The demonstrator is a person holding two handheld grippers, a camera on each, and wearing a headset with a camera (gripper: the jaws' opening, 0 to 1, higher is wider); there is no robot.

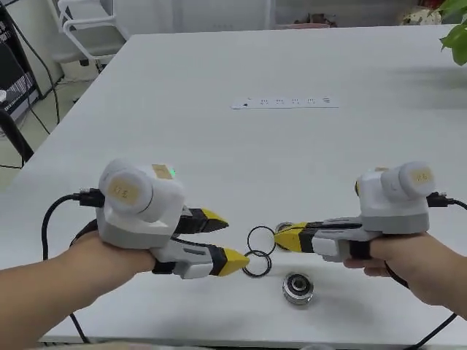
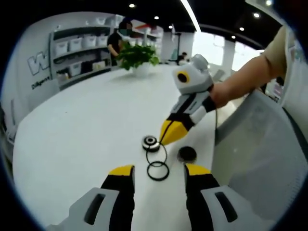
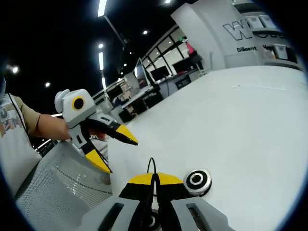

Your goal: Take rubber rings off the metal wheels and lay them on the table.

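My right gripper [image 1: 281, 238] is shut on a thin black rubber ring [image 1: 261, 228], pinching its edge; the ring rises as a dark line from the closed tips [image 3: 154, 177]. A second ring [image 1: 257, 276] lies flat on the white table [image 1: 292, 160], just ahead of my open left gripper [image 1: 235, 239], whose jaws [image 2: 159, 169] frame that ring [image 2: 158, 179]. One metal wheel [image 1: 298, 288] stands near the table's front edge. Another wheel [image 3: 198, 180] sits beside the right jaws, partly hidden in the head view.
A printed strip of paper [image 1: 284, 103] lies mid-table. A green plant [image 1: 456, 33] stands at the far right corner. White chairs [image 1: 87, 29] are beyond the far left edge. Cables trail from both grippers near the front edge.
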